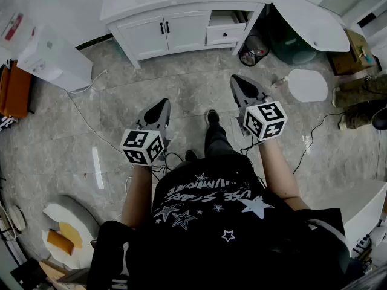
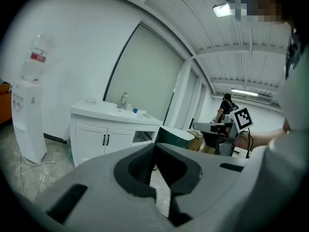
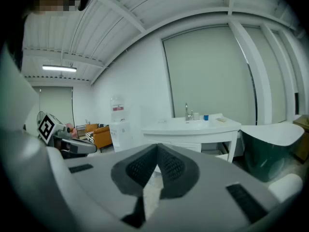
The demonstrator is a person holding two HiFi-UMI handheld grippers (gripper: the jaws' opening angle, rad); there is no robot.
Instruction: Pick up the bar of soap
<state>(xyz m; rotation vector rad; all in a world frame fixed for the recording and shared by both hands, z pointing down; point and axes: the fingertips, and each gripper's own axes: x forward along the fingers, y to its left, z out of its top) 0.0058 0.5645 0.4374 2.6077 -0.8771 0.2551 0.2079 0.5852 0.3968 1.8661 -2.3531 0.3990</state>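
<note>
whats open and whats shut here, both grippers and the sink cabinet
left gripper: shut, nothing between the jaws
right gripper: shut, nothing between the jaws
cabinet doors: both shut
drawer: pulled partly out

Left tongs (image 2: pixel 155 145) closed, empty, before white vanity (image 2: pixel 96 137).

place: mock bathroom in industrial hall | cues: sink vanity (image 1: pixel 175 26), bathtub (image 3: pixel 273 144), water dispenser (image 2: pixel 26 124), corrugated ceiling (image 3: pixel 145 13)
</note>
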